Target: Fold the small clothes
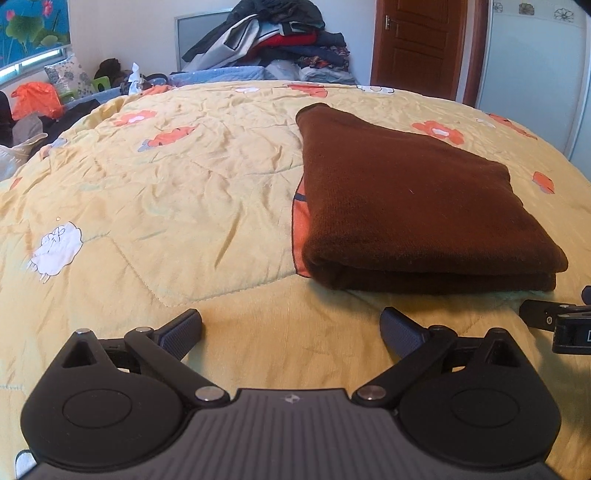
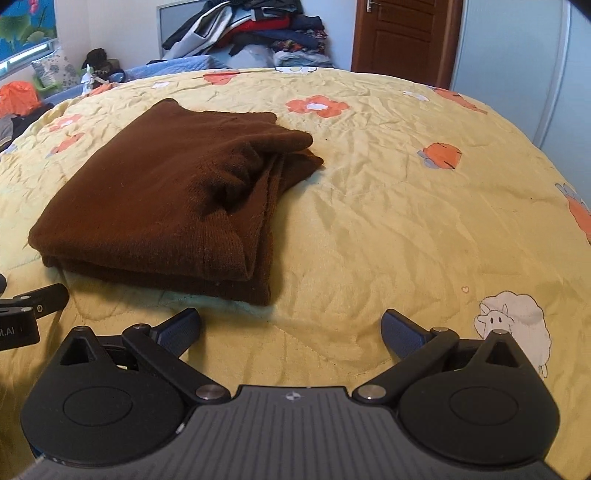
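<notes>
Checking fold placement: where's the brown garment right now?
The folded brown garment lies on the yellow quilt, ahead-right of the open left gripper in the left wrist view and ahead-left of the open right gripper in the right wrist view, touched by neither.

left wrist: low over the yellow quilt (image 1: 184, 184), facing the door (image 1: 417, 48); brown garment (image 1: 406, 192) right of centre.
right wrist: same facing, garment (image 2: 155, 192) left of centre.
shared: garment, quilt, clothes pile (image 1: 273, 37).

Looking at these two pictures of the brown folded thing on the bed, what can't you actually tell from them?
- What garment the brown folded cloth is: both views, its folds hide the shape.
- The orange patch at its left edge, left wrist view: cloth covers most of it.
- The clothes pile behind the bed: right wrist view, top edge cuts it off.
- The people holding the tools: out of both views.
</notes>
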Demonstrator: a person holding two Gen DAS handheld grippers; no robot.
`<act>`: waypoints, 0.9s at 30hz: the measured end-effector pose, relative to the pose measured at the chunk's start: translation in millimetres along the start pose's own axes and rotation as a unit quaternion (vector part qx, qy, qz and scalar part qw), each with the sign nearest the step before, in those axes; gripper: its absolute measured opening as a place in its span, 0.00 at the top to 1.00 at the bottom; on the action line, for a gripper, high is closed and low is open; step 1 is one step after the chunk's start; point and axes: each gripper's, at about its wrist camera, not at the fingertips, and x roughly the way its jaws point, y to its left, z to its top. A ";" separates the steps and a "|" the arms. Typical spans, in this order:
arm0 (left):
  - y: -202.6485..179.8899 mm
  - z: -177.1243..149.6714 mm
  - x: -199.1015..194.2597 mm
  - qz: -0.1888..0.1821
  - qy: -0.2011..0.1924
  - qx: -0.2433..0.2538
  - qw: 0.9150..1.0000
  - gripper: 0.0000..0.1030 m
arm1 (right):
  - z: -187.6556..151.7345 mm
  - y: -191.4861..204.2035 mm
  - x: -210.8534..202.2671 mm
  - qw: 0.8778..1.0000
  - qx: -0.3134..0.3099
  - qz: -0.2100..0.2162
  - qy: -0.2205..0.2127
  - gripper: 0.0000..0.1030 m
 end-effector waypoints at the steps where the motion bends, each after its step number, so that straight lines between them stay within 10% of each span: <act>1: 0.4 0.5 0.1 -0.001 0.001 0.000 1.000 0.00 | 0.1 1.0 -0.3 1.000 0.002 -0.002 0.001 0.00; 27: 0.0 8.8 3.4 0.003 0.029 -0.008 1.000 0.00 | 1.2 5.8 -0.3 1.000 0.008 -0.007 0.011 0.00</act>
